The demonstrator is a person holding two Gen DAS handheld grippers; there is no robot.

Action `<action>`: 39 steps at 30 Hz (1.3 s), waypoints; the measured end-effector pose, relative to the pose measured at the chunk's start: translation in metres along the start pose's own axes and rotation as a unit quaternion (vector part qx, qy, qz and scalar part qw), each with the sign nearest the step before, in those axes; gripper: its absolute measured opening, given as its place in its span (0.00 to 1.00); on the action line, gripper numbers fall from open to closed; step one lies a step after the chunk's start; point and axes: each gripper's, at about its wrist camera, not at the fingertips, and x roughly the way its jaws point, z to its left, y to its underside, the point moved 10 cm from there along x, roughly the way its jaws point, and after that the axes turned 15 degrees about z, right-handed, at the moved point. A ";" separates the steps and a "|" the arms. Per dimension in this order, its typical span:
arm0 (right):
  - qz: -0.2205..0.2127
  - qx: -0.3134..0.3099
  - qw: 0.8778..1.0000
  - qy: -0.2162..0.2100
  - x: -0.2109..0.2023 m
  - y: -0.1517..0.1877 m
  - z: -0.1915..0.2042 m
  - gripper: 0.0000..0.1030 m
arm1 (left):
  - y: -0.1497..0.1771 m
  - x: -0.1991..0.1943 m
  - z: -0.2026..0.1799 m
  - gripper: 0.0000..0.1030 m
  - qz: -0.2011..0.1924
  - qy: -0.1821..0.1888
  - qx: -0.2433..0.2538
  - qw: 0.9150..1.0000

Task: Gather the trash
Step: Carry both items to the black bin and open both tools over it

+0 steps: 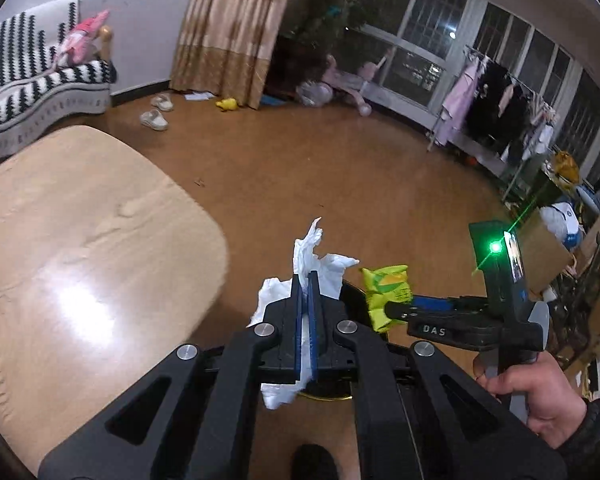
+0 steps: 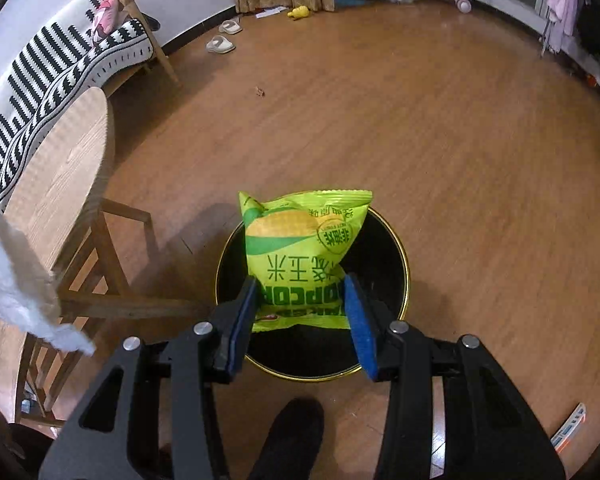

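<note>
My left gripper [image 1: 308,280] is shut on a crumpled white tissue [image 1: 320,264], held above the floor beside the table; the tissue also shows at the left edge of the right wrist view [image 2: 16,280]. My right gripper [image 2: 302,292] is shut on a puffy green-and-yellow popcorn bag [image 2: 300,248] and holds it directly over a round black trash bin with a gold rim [image 2: 404,256]. In the left wrist view the right gripper [image 1: 392,308] with the bag [image 1: 386,292] sits just right of my left fingers, and the bin [image 1: 354,294] is mostly hidden beneath them.
A light wooden table [image 1: 80,260] lies to the left, with a wooden chair [image 2: 100,272] under it. A black-and-white striped sofa [image 2: 60,64] stands behind. Slippers [image 2: 220,45] and a yellow toy [image 2: 300,12] lie far off. My shoe [image 2: 296,440] is near the bin.
</note>
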 end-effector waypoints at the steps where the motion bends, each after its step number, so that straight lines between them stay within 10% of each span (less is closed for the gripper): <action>1: 0.002 0.001 1.000 -0.001 0.001 -0.001 0.003 0.42 | -0.005 0.010 0.001 0.02 0.005 0.001 0.001 1.000; 6: 0.007 0.002 1.000 -0.007 0.001 -0.004 0.006 0.44 | -0.011 0.033 -0.006 0.02 0.017 0.007 0.003 1.000; 10: -0.009 0.008 1.000 -0.007 -0.003 -0.013 0.005 0.73 | -0.014 0.054 -0.010 0.02 0.028 0.011 0.001 1.000; 24: -0.060 0.068 0.996 -0.012 -0.039 -0.015 -0.030 0.79 | -0.017 0.131 -0.019 0.04 0.064 0.023 0.004 0.998; 27: -0.073 0.074 0.995 -0.010 -0.046 -0.016 -0.033 0.79 | -0.013 0.147 -0.018 0.33 0.081 0.020 0.002 0.997; 29: -0.076 0.079 0.994 -0.015 -0.050 -0.016 -0.035 0.79 | -0.011 0.149 -0.017 0.69 0.078 0.029 -0.008 0.996; 39: -0.091 0.056 0.994 -0.035 -0.067 -0.023 0.004 0.81 | -0.008 0.094 0.002 0.83 0.062 0.011 -0.003 0.998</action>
